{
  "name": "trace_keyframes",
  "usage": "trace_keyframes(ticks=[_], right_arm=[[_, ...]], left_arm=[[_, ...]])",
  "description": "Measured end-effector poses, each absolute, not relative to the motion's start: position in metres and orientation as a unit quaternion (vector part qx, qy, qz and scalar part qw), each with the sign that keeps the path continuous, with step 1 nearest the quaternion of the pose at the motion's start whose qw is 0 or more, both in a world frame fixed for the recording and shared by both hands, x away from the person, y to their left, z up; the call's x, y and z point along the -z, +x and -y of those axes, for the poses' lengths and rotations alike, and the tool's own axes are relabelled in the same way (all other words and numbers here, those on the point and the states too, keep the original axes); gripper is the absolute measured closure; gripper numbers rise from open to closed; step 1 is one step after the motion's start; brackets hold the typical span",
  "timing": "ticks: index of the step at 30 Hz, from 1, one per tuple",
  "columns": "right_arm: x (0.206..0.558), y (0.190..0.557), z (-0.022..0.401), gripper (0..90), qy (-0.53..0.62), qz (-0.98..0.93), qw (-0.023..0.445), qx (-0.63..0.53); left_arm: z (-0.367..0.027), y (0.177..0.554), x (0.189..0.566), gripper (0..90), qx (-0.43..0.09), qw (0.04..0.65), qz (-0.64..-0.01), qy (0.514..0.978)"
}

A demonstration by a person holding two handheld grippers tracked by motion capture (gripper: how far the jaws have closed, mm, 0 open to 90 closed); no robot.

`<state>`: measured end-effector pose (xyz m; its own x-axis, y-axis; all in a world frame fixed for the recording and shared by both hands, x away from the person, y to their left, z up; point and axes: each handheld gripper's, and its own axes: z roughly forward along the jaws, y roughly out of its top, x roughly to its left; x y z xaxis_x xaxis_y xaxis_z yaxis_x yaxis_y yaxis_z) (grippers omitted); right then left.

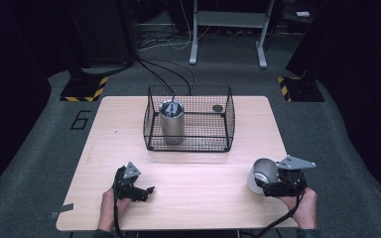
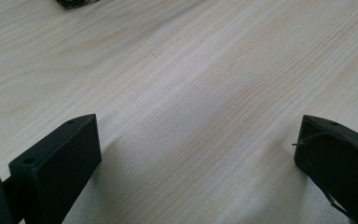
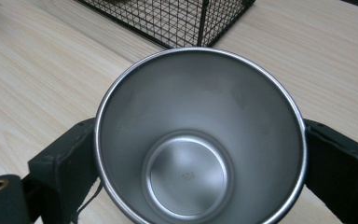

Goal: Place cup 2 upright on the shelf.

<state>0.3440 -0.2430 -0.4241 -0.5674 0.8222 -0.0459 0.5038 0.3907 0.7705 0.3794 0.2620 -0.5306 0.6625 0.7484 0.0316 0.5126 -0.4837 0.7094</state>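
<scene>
The steel cup sits clamped between the two black jaws of the right tongs, one jaw pressed to each side of its wall. The right gripper view looks straight down its mouth: a bright rolled rim, a brushed inner wall and a round flat bottom with nothing inside. From the high view the same cup is seen tipped on its side, mouth turned toward the middle of the surface, held near the front right corner with the person's right hand behind it.

Beyond the cup stands a black wire basket toward the far middle of the surface; the right gripper view catches just its near corner. The high view alone shows what it holds: a second steel cup standing upright at its left side, and a small dark round thing near the back right.

The left tongs rest at the front left, well apart from the cup, in the person's left hand. The left gripper view shows their jaws spread wide over bare pale wood grain, gripping nothing.
</scene>
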Motion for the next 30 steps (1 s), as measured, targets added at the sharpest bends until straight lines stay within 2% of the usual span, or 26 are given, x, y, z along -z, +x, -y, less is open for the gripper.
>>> trace_keyframes(ticks=[30], right_arm=[[0.392,0.376,0.194,5.9,0.360,-0.826,0.214,-0.377]], left_arm=[[-0.261,0.379,0.531,0.5,-0.168,0.349,-0.377,0.841]])
